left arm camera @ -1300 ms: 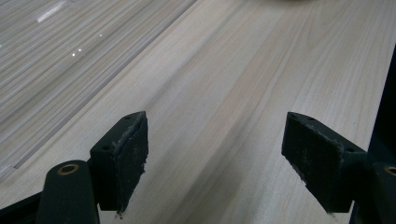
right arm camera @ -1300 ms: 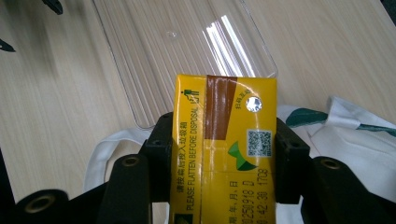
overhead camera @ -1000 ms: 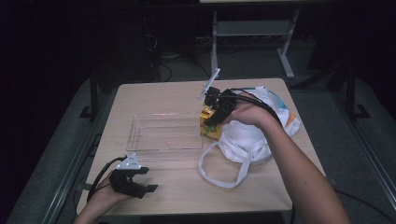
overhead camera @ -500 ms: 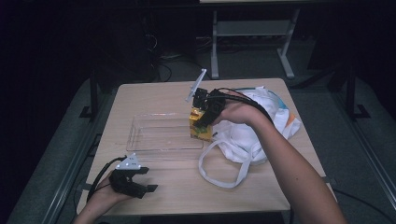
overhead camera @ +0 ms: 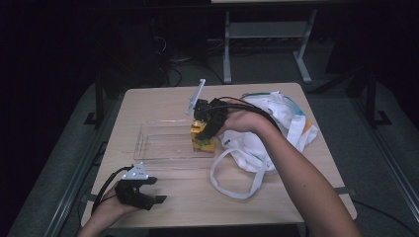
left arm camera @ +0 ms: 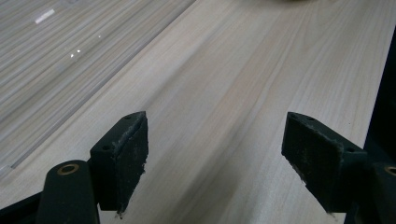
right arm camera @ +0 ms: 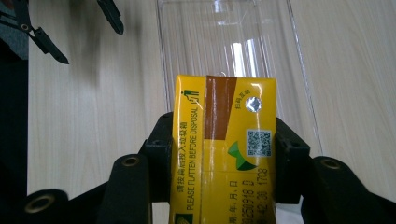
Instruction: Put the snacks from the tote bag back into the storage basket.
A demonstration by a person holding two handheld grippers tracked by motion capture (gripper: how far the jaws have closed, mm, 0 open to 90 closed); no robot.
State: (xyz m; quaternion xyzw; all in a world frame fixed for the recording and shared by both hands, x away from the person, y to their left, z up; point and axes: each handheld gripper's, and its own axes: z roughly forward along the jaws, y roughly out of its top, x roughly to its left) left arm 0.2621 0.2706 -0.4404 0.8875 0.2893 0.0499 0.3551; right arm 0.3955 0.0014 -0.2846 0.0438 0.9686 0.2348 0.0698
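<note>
A yellow drink carton (overhead camera: pixel 205 144) hangs upright over the right end of a clear plastic tray (overhead camera: pixel 158 140) with my right gripper (overhead camera: pixel 201 133) shut on its sides. In the right gripper view the carton (right arm camera: pixel 224 107) fills the gap between the black jaws of the right gripper (right arm camera: pixel 223 144), with the tray (right arm camera: pixel 233 42) lying below and beyond. My left gripper (overhead camera: pixel 154 196) rests near the table's front left corner. Its jaws stand wide open in the left gripper view (left arm camera: pixel 215 140), with bare wood between them.
A crumpled white tote bag (overhead camera: pixel 257 143) with looped handles lies right of the tray, under the right forearm. The tray's long edge (left arm camera: pixel 51 60) runs to the left of the left gripper. A metal stand (overhead camera: pixel 267 34) stands on the dark floor behind the table.
The right gripper has carried the carton leftward, from beside the bag to above the tray's right end. The left gripper has stayed where it was.
</note>
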